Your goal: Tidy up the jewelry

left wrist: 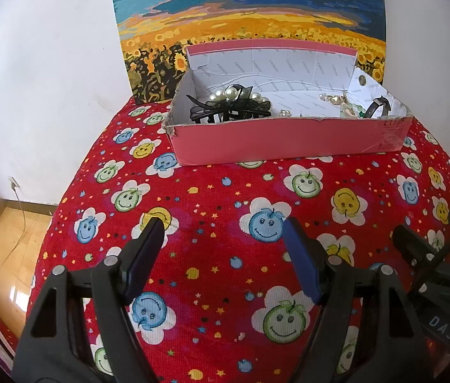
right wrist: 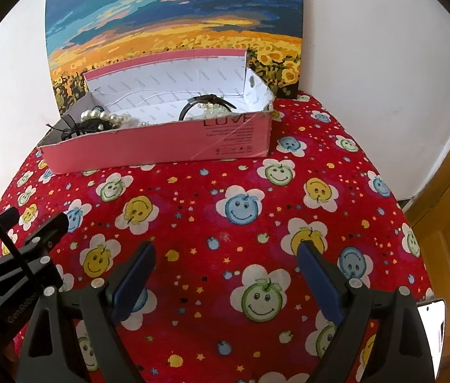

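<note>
A pink cardboard box (left wrist: 288,140) with a white lining stands at the far side of the table; it also shows in the right wrist view (right wrist: 161,146). Inside lie a black hair claw with pearls (left wrist: 229,103), small gold and green jewelry (left wrist: 343,103) and a black ring-shaped hair tie (right wrist: 205,105). My left gripper (left wrist: 223,226) is open and empty above the cloth, well short of the box. My right gripper (right wrist: 226,250) is open and empty too, beside the left one.
A red tablecloth (left wrist: 212,198) with smiley flowers covers the round table. A sunflower painting (left wrist: 247,16) leans on the white wall behind the box. A wooden door (right wrist: 448,191) is at the right, wooden floor (left wrist: 1,242) at the left.
</note>
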